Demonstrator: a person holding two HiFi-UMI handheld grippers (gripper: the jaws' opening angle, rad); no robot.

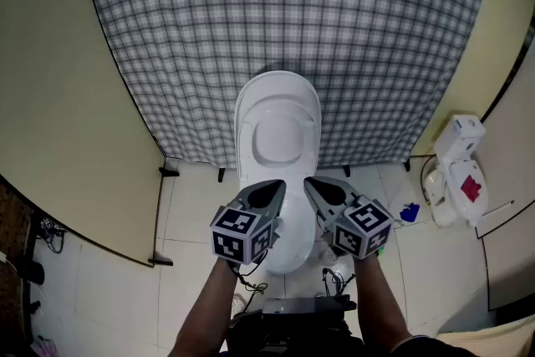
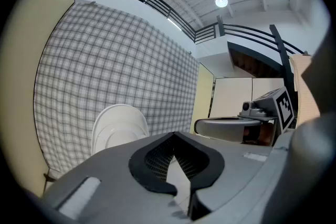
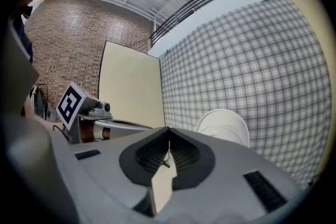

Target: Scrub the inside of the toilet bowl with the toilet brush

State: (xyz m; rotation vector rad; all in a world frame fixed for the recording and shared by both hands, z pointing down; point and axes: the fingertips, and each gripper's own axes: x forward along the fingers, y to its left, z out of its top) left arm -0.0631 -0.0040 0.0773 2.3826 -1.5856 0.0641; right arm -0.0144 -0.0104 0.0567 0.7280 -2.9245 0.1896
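Both grippers are clenched on nothing: the left gripper [image 1: 278, 184] and the right gripper [image 1: 309, 181] are held side by side, tips close together, above the white toilet bowl [image 1: 289, 257]. Its lid [image 1: 277, 138] stands raised against the checked backdrop [image 1: 284, 4], and a white object with a red patch [image 1: 458, 171] sits on the floor well off to the right

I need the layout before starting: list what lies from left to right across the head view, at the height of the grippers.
Beige panel → left gripper → right gripper → small blue item → white object with a red patch. The toilet is left out because both grippers overlap it.
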